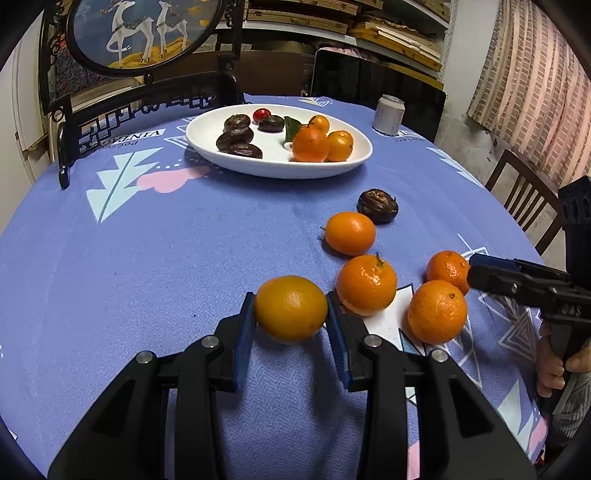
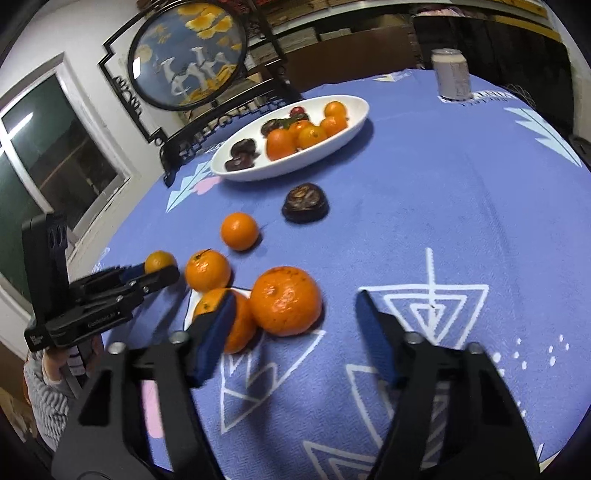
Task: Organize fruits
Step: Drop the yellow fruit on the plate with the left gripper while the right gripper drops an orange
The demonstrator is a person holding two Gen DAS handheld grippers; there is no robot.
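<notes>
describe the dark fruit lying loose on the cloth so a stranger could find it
Start at the white oval plate on the blue tablecloth. Just in front of it, a line of loose oranges begins with one dark brown wrinkled fruit. It is the only dark fruit off the plate.

Cluttered shelves (image 1: pixel 388 33), brick-patterned curtain (image 1: pixel 535 92), wooden chair (image 1: pixel 524 195), window (image 2: pixel 55 155) in white wall.

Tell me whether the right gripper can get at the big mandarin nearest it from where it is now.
Probably yes. The right gripper is open, and the big mandarin sits just ahead between its fingers, with bare cloth to its right. The neighbouring mandarin touches it on the left, beside the left finger, so that side is tight.
</notes>
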